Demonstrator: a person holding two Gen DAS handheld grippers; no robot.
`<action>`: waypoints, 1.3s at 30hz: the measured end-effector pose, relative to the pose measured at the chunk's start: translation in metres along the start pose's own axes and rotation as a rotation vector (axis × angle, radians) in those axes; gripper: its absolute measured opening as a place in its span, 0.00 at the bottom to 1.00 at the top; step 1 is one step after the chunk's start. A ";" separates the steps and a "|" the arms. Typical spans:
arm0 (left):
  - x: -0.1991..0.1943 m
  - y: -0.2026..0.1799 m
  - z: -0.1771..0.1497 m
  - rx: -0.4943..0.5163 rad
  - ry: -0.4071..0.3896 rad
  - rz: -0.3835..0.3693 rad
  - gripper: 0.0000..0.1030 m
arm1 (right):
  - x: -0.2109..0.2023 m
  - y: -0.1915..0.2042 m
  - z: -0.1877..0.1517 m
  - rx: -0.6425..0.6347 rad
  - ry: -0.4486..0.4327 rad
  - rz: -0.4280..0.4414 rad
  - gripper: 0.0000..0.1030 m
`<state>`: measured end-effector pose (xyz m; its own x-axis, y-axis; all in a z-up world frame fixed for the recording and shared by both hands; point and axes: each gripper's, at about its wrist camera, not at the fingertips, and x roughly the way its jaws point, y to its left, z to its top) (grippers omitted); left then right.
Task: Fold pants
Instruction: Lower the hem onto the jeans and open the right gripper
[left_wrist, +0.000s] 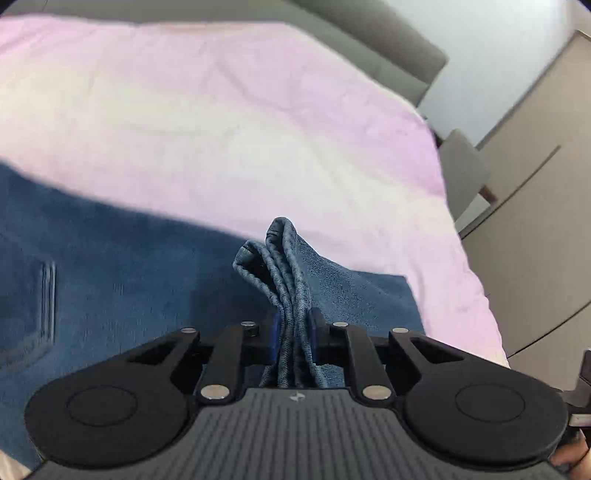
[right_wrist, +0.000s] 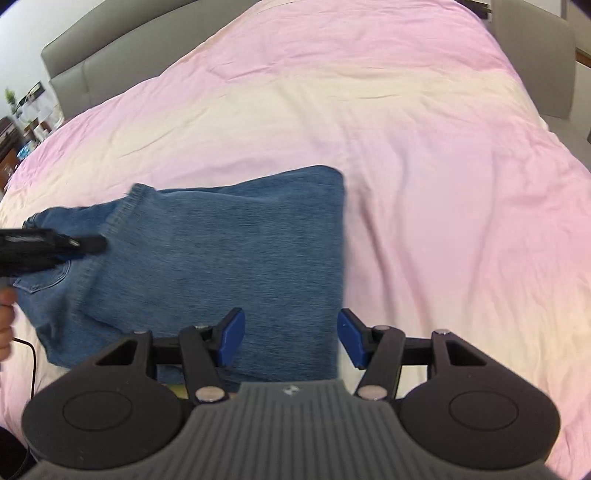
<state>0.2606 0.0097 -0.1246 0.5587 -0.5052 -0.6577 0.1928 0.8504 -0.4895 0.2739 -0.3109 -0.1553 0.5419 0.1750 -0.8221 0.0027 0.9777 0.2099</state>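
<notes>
Left wrist: left gripper (left_wrist: 294, 332) pinching jeans (left_wrist: 288, 258)

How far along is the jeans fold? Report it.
Done: the jeans lie doubled over on the bed, one fold edge straight. In hand: the left tongs pinch a bunched hem; the right tongs hang open over the jeans, holding nothing. Left: lay the pinched hem down and smooth the stack.
</notes>
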 end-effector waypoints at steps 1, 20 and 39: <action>0.001 0.000 0.002 0.021 0.019 0.020 0.17 | 0.001 -0.003 0.003 0.007 -0.009 0.007 0.41; 0.011 0.026 -0.025 0.086 0.136 0.174 0.02 | 0.060 0.022 -0.009 -0.205 0.089 -0.024 0.22; 0.094 -0.002 0.019 0.142 0.173 0.231 0.06 | 0.127 0.032 0.062 -0.303 0.017 -0.054 0.10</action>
<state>0.3283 -0.0372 -0.1746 0.4574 -0.3034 -0.8359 0.1940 0.9514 -0.2391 0.3951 -0.2648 -0.2205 0.5333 0.1215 -0.8371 -0.2211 0.9753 0.0007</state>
